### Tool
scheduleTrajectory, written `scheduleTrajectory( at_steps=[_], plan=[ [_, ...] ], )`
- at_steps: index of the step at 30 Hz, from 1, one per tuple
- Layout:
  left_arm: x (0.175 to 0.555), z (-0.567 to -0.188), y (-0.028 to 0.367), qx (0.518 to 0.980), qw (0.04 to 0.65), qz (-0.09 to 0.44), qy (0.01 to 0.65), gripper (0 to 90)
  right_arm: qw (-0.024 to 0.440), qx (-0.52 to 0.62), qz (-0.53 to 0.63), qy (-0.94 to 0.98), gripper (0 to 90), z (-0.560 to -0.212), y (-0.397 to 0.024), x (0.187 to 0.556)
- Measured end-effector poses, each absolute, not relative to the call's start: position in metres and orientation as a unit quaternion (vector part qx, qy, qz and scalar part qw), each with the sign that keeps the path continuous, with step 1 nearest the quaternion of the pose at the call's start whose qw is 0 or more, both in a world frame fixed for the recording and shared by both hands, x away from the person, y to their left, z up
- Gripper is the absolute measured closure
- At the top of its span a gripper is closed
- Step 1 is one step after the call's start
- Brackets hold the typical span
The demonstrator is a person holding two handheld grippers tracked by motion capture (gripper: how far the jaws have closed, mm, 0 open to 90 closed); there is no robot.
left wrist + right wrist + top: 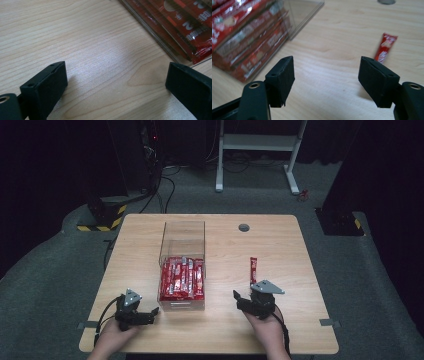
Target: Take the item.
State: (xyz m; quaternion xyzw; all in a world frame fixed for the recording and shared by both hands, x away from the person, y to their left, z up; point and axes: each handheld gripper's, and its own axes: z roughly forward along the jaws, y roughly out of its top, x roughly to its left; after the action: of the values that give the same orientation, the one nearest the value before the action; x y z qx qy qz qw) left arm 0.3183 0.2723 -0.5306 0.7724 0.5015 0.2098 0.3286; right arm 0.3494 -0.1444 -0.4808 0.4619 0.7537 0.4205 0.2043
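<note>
Sachet point(253, 270) flat on table point(300, 320), at twelve o'clock from right gripper point(243, 298), untouched. Right jaws apart, empty. Left gripper point(150, 312) at nine o'clock, jaws apart, empty. Box point(182, 232) between.

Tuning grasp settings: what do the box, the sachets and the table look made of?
Box: clear rigid plastic, probably acrylic; see-through glossy walls with crisp edges.
Sachets: thin glossy film, likely plastic or foil laminate; red print, glints, crimped ends.
Table: light wood-grain top, matte; possibly laminate.
</note>
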Motion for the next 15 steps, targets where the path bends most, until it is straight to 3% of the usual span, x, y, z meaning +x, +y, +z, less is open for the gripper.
scheduleTrajectory(
  at_steps=[11,15],
  plan=[
    [0.318,-0.531,0.272,0.773,0.329,0.210,0.501,4.2,0.168,0.475,0.368,0.781,23.8,-0.520,-0.121,0.343],
    [0.318,-0.531,0.272,0.773,0.329,0.210,0.500,4.2,0.181,0.467,0.349,0.792,20.0,-0.525,-0.116,0.344]
  ],
)
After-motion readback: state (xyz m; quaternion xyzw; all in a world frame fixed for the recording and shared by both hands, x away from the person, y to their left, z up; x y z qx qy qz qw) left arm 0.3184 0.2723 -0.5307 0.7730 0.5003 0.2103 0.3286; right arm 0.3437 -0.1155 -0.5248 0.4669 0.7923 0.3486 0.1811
